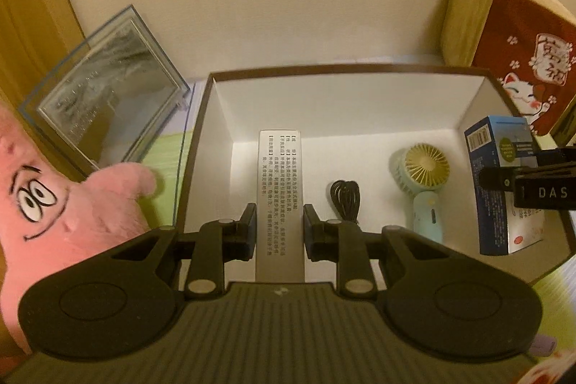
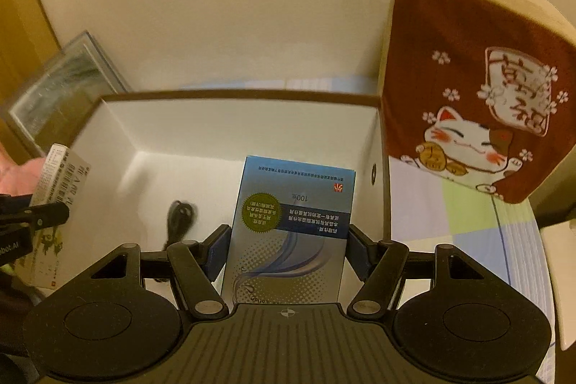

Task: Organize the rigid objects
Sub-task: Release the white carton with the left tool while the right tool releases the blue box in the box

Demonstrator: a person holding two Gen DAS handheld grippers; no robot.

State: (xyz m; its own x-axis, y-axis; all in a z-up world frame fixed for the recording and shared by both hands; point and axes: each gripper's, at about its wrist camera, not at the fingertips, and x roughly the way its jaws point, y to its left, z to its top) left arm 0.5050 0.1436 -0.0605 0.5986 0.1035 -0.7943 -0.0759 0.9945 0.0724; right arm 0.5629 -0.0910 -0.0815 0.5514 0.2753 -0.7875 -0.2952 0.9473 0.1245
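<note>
Over the open white-lined box point(image 1: 345, 103), the left hand-held gripper point(image 1: 280, 229) has its two blue-padded fingers closed against the sides of a long, narrow grey carton point(image 1: 279, 189) printed with Chinese text; the carton points forward into the left-middle part of the box. To the right, the right hand-held gripper point(image 2: 289, 252) clamps a blue-and-white medicine box point(image 2: 291, 225) between its pads, holding it above the right-hand side of the box interior, near the right wall. In the left wrist view this blue box point(image 1: 504, 186) stands upright at the right rim. On the box floor a coiled black cable point(image 1: 345, 200) lies just right of the grey carton, and a small mint-green handheld fan point(image 1: 424, 182) lies between the cable and the blue box. Outside the box, a pink plush star point(image 1: 54, 204) sits to the left, a framed picture point(image 1: 108, 103) leans behind it, and a red lucky-cat cushion point(image 2: 478, 107) stands to the right against the wall.
</note>
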